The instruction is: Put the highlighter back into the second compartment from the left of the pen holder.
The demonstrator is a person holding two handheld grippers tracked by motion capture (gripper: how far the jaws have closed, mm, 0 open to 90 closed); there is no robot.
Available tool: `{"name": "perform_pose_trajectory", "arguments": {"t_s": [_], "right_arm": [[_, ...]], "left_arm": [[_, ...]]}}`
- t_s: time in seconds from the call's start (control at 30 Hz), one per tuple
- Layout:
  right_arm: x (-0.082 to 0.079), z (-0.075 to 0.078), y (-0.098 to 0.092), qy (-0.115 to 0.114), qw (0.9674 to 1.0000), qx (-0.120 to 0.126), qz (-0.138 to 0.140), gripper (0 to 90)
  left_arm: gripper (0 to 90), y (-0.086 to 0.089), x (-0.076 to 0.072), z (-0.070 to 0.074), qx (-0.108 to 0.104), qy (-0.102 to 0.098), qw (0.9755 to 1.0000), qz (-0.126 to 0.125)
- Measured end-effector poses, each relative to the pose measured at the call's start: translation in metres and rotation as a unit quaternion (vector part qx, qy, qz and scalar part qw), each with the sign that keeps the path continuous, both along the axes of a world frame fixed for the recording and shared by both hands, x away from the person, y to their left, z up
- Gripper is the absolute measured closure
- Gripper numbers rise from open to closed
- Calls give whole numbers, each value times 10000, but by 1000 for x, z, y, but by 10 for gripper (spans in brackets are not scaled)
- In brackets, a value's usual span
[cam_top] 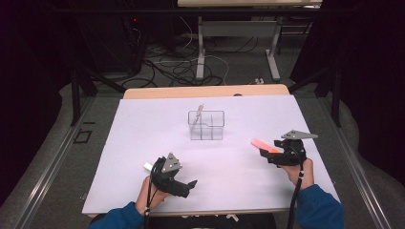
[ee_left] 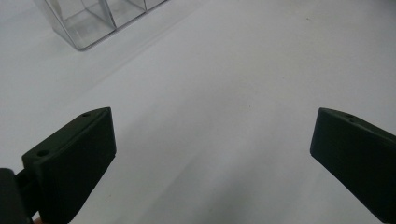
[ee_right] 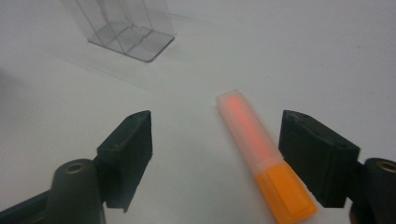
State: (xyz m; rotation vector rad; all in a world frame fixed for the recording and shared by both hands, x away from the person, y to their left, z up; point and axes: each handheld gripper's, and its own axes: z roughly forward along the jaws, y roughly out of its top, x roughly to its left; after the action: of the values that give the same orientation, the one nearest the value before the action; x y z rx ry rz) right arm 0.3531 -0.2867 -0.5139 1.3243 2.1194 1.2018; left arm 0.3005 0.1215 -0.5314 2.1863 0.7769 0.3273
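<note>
A: High view first: where is the orange highlighter [cam_top: 265, 146]?

B: At the right side of the white tabletop [cam_top: 143, 143], sticking out toward the upper left from the right claw [cam_top: 270, 155], which a hand in a blue sleeve holds near the right edge.

A: Is it pinched?

B: Not that I can see. In the right gripper view the highlighter [ee_right: 261, 154] lies slanted between the two black jaws, its frosted cap pointing away and its orange body near the lower right. It sits close to the right-hand jaw, almost against it, while the left-hand jaw stands well apart from it. So the right claw [ee_right: 217, 158] is spread around the highlighter, not pressing on it. I cannot tell whether the highlighter rests flat on the tabletop or leans on that jaw.

A: And the left claw [cam_top: 190, 185]?

B: Low at the front of the tabletop, left of centre, tilted toward the right. In the left gripper view the left claw [ee_left: 212, 154] has its jaws wide apart with bare white surface between them.

A: Anything else out there?

B: A clear plastic organizer [cam_top: 206, 125] with compartments stands near the middle of the tabletop, well apart from both claws, and a pale thin stick [cam_top: 199, 112] leans out of its back left compartment. The organizer [ee_right: 126, 28] also appears at the top of the right gripper view, beyond the highlighter
</note>
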Motion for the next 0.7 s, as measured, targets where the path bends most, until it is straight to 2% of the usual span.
{"name": "perform_pose_trajectory", "arguments": {"t_s": [0.23,0.4,0.6,0.7], "right_arm": [[21,-2,-2,1,9997,69,-250,477],[34,-5,-1,101,9993,53,-356,644],[45,-8,-2,118,9985,-145,-519,792],[48,-9,-3,208,9977,-193,-615,853]], "left_arm": [[1,-1,1,-2,-44,-26,10000,16],[2,-1,1,-2,-31,-20,10000,11],[3,0,1,-2,-37,-14,10000,10],[3,0,1,-2,-36,-16,10000,8]]}}
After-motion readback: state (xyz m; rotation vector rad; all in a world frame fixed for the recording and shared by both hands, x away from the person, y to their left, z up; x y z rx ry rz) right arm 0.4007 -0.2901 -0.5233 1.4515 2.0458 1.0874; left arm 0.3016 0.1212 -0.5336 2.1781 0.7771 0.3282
